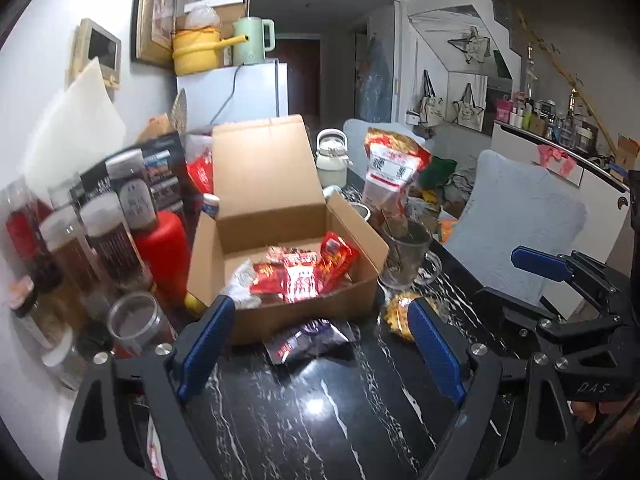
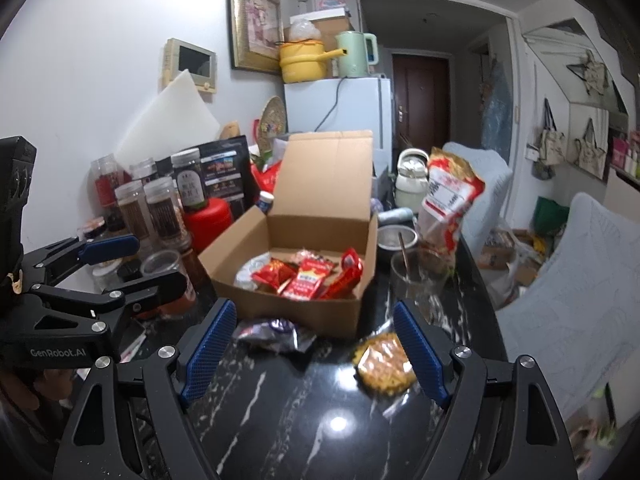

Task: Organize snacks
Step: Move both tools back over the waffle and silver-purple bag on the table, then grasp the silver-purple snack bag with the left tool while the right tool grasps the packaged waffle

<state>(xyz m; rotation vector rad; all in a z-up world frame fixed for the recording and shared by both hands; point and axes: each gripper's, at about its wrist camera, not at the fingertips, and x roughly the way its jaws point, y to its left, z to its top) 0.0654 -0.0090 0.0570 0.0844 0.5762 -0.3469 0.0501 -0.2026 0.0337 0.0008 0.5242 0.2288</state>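
An open cardboard box (image 1: 276, 216) (image 2: 320, 200) sits on the black marble table with several red snack packets (image 1: 300, 276) (image 2: 308, 280) inside. A purple packet (image 1: 308, 340) (image 2: 272, 334) lies on the table just in front of the box. A yellow snack packet (image 1: 396, 316) (image 2: 384, 368) lies to its right. My left gripper (image 1: 320, 346) (image 2: 140, 266) hovers open before the purple packet, nothing between its fingers. My right gripper (image 2: 316, 352) (image 1: 520, 284) is open too, with its right finger partly covering the yellow packet.
Several spice jars (image 1: 108, 240) (image 2: 160, 212) and a red canister (image 1: 164, 256) crowd the left side. A glass mug (image 1: 404, 256) (image 2: 420, 276), a metal bowl (image 2: 396, 240), a tall red-and-white bag (image 1: 392, 168) (image 2: 448, 204) and a white jug (image 1: 332, 156) stand right of the box. A pale blue chair (image 1: 516, 208) borders the table.
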